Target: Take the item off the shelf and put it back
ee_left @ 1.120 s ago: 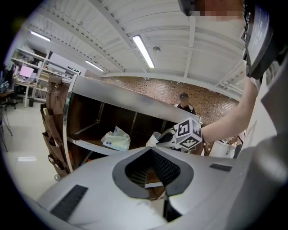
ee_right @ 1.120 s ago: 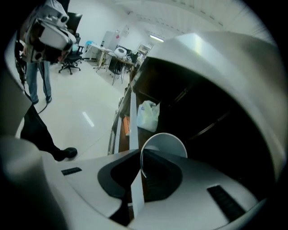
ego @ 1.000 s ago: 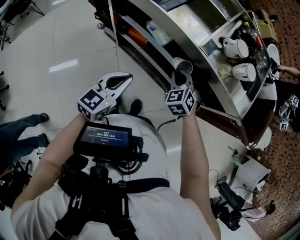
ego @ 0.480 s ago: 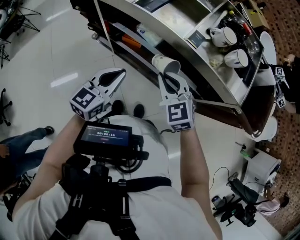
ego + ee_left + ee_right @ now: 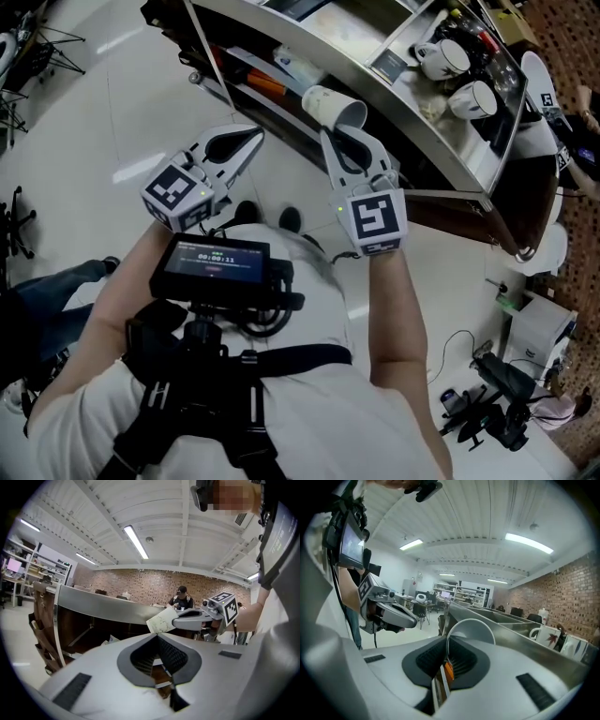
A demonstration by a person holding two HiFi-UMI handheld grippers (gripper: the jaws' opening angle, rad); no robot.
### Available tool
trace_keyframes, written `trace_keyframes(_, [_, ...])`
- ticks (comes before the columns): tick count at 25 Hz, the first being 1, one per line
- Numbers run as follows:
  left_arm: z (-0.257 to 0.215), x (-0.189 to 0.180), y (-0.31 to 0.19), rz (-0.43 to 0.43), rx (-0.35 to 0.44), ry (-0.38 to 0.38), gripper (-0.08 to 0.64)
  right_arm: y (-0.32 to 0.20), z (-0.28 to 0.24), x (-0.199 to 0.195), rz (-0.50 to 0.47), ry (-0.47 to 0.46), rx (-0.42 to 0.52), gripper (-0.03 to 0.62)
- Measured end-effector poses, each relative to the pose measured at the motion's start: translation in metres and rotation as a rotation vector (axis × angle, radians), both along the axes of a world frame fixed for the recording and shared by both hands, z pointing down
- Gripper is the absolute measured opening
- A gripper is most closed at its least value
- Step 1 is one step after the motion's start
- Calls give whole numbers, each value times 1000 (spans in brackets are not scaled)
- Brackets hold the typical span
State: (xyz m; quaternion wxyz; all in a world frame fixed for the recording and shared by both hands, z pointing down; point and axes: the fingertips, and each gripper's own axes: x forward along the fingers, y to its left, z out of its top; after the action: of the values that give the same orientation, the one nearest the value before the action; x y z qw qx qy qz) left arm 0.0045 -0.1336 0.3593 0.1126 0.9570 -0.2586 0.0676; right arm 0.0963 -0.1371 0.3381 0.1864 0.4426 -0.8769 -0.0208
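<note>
White floor tiles fill the head view, with a steel shelf (image 5: 403, 112) from 12 to 3 o'clock. The right tool (image 5: 343, 141) clamps a paper cup (image 5: 330, 103) at its 12 o'clock, by the shelf edge.

Left gripper view: left tool (image 5: 157, 638) jaws together, empty.

Right gripper view: cup wall pinched between the jaws.

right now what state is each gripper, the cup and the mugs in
paper cup: off the shelf, tipped sideways, rim pinched by right gripper
right gripper: shut on paper cup
left gripper: shut, empty
white mugs: upright on shelf
</note>
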Motion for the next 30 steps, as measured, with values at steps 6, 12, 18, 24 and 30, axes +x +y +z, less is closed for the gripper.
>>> trace_keyframes(6, [-7, 5, 4, 8, -5, 12, 0, 5, -2, -2, -1, -12, 19, 25])
trace_keyframes(12, [-12, 13, 8, 25, 7, 14, 0, 8, -5, -1, -4, -4, 19, 25])
trace_keyframes(18, [-17, 17, 9, 35, 18, 19, 0, 12, -9, 0, -8, -2, 28, 25])
trace_keyframes(24, [-13, 17, 7, 24, 21, 16, 0, 13, -7, 2, -4, -18, 21, 25])
trace_keyframes(30, [-18, 22, 13, 36, 18, 20, 0, 17, -5, 3, -11, 1, 11, 25])
